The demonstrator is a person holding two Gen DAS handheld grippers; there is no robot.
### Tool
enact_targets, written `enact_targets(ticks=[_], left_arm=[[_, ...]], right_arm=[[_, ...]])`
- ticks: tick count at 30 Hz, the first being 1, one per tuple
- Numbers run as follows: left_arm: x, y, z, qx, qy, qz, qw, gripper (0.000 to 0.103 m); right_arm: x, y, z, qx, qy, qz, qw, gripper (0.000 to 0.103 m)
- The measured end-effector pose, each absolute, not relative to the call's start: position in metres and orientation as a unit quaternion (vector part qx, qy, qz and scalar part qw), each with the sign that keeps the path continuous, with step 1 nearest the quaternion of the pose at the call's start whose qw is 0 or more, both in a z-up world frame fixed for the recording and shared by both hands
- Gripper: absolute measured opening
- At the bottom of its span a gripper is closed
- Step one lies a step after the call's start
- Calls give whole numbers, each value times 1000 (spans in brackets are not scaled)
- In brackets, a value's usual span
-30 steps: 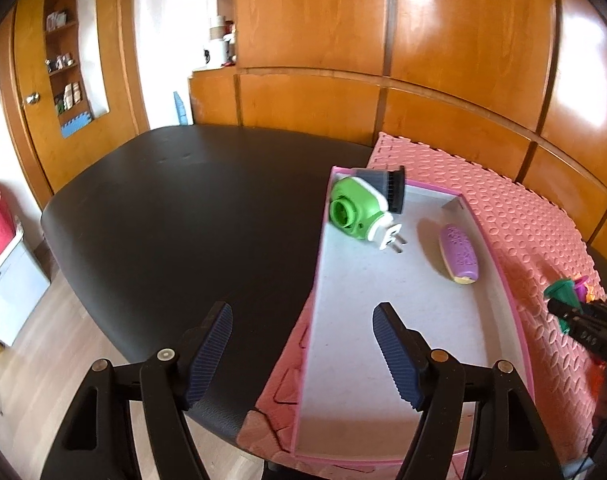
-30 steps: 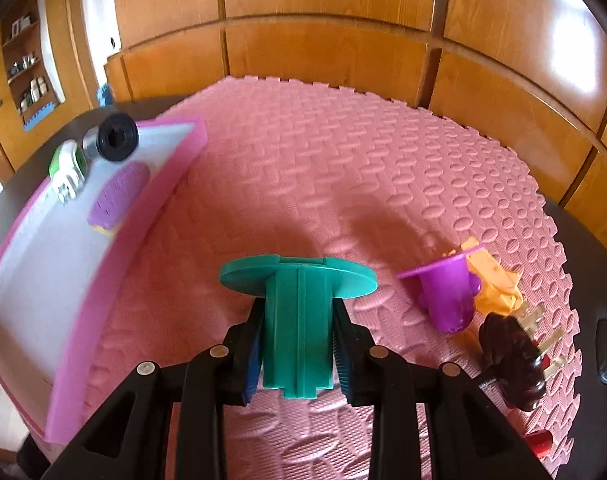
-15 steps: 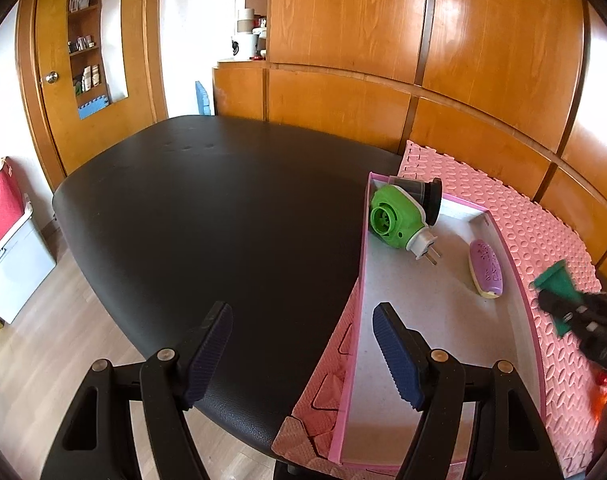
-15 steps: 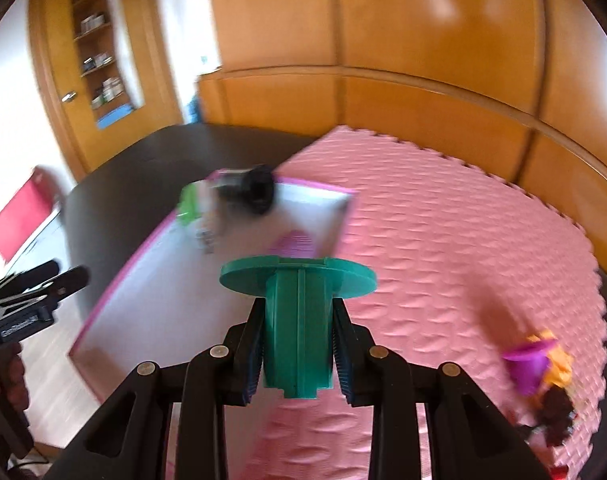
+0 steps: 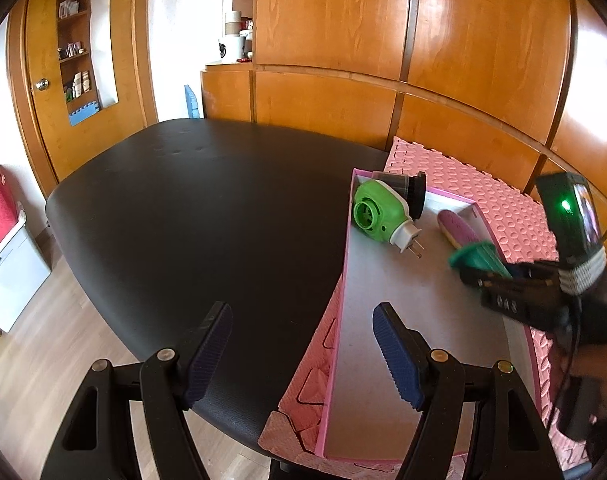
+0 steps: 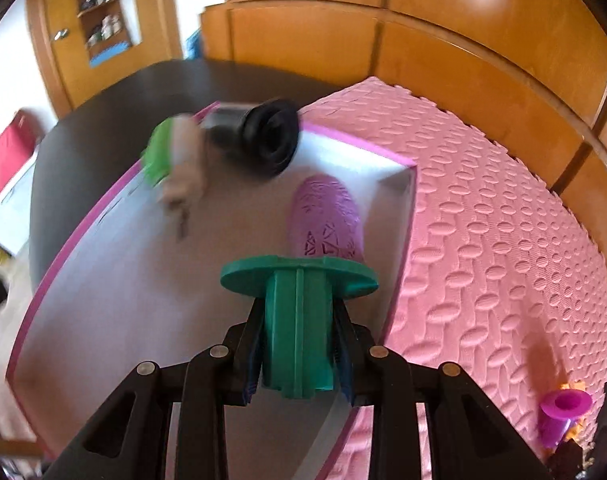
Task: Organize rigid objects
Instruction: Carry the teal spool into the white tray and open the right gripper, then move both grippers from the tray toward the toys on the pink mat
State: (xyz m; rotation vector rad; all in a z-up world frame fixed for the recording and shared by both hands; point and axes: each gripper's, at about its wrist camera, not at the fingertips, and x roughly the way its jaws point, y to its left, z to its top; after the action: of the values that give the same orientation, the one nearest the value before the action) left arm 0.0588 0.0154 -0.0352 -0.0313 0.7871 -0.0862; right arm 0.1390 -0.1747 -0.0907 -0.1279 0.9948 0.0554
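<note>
Setting: wood-panelled room; black table [image 5: 191, 216] carrying a pink embossed foam mat [image 6: 503, 216].

Right hand-held gripper [image 6: 297, 354]: I am clamping its jaws on the ribbed stem of a teal flanged plastic piece [image 6: 297, 320], flange forward, and holding it over the pink-walled tray [image 6: 399, 236].

Left hand-held gripper [image 5: 301, 352]: I am keeping it wide apart and empty, near the tray's front corner.

Tray contents, far end:
- purple lattice-textured oval [image 6: 325, 216], just ahead of the flange;
- green-and-white plug-in unit [image 5: 377, 210] with metal prongs;
- black cylindrical part [image 5: 409, 190], touching the plug-in unit.

Handling note: I am aiming for the bare grey floor short of the oval, lowering until the piece rests, then releasing; hard plastic may roll on its round flange.

Unsorted: magenta flanged tube [image 6: 561, 414] on the mat.
</note>
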Motion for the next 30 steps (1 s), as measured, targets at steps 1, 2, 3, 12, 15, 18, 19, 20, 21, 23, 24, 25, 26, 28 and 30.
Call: enact_targets(ticks=[1, 2, 3, 12, 15, 18, 19, 20, 21, 23, 24, 25, 26, 28, 30], left_arm=[[59, 14, -35, -15, 384, -42, 922, 73], [59, 14, -35, -15, 384, -43, 922, 73], [58, 14, -35, -15, 384, -44, 922, 73], [57, 12, -35, -12, 384, -45, 922, 73], [56, 11, -35, -11, 383, -45, 922, 73], [55, 10, -35, -13, 382, -40, 923, 73], [54, 10, -34, -13, 382, -41, 923, 73], [54, 9, -34, -12, 381, -41, 924, 73], [53, 8, -33, -12, 380, -41, 924, 73], [52, 6, -33, -10, 379, -43, 924, 73], [51, 5, -33, -9, 379, -43, 924, 73], [50, 4, -32, -8, 379, -45, 924, 73], [50, 3, -32, -6, 379, -46, 924, 73], [49, 1, -31, -4, 377, -47, 925, 73], [48, -2, -31, -1, 377, -49, 925, 73]], right_arm=[[142, -176, -90, -55, 475, 25, 878, 30], [144, -176, -90, -51, 475, 24, 878, 30], [144, -176, -89, -48, 475, 22, 878, 30], [133, -172, -89, -25, 466, 34, 884, 44], [125, -172, -85, -17, 458, 32, 888, 44], [116, -173, -80, -12, 449, 27, 893, 45], [114, -173, -78, -9, 445, 26, 895, 45], [111, -174, -76, -6, 442, 24, 897, 45], [109, -175, -74, -5, 438, 23, 898, 45], [102, -176, -69, -3, 430, 20, 902, 45], [101, -176, -67, -2, 428, 19, 904, 45], [98, -177, -64, -1, 424, 19, 906, 45], [95, -177, -62, -1, 420, 18, 907, 45], [90, -178, -58, 1, 413, 15, 911, 45], [83, -179, -54, 2, 406, 12, 914, 45]])
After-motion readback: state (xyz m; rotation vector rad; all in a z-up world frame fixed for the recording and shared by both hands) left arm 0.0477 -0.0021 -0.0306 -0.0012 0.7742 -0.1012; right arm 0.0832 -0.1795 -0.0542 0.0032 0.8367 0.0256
